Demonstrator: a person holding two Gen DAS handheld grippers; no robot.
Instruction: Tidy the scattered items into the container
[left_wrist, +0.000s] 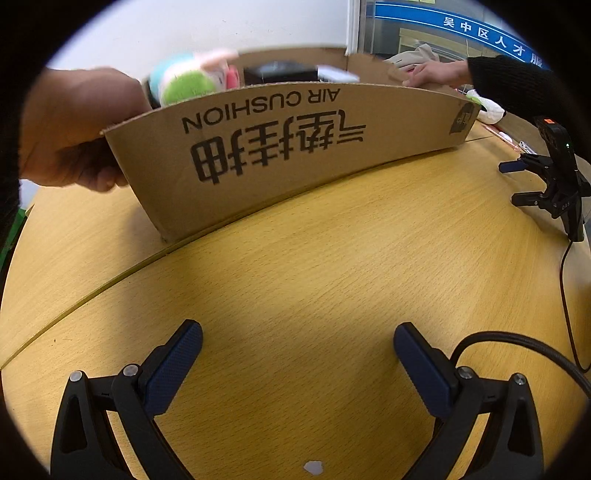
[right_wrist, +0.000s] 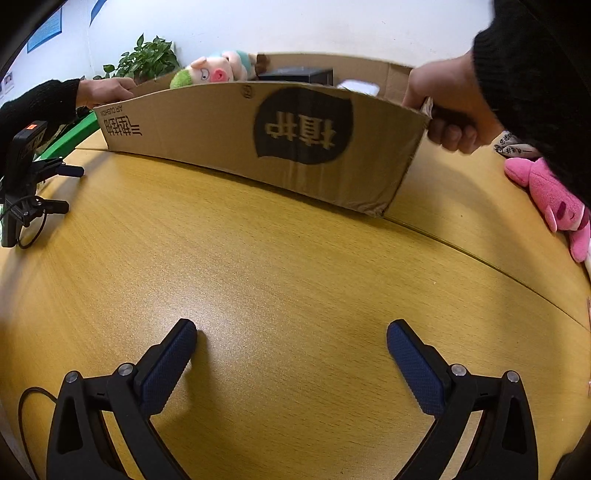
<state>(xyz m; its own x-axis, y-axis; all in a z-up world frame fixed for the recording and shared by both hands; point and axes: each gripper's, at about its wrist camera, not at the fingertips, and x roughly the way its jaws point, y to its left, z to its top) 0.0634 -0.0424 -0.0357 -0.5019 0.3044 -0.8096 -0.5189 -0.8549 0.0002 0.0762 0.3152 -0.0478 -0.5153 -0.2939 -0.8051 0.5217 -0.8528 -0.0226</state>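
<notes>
A long cardboard box (left_wrist: 295, 147) stands on the wooden table (left_wrist: 314, 277), held at both ends by a person's bare hands (left_wrist: 74, 129). It also shows in the right wrist view (right_wrist: 258, 147). Inside it I see a plush pig (right_wrist: 218, 70), a black box (right_wrist: 295, 75) and a white item (right_wrist: 360, 88). My left gripper (left_wrist: 297, 345) lies open and empty on the table, facing the box. My right gripper (right_wrist: 291, 343) lies open and empty on the table too. Each also shows in the other's view, the right (left_wrist: 532, 181) and the left (right_wrist: 55, 188).
A pink plush toy (right_wrist: 554, 199) lies on the table at the right edge, partly behind a black sleeve. A white crumpled item (left_wrist: 487, 110) lies right of the box. A potted plant (right_wrist: 147, 59) stands behind the box. Cables (left_wrist: 565, 295) run across the table.
</notes>
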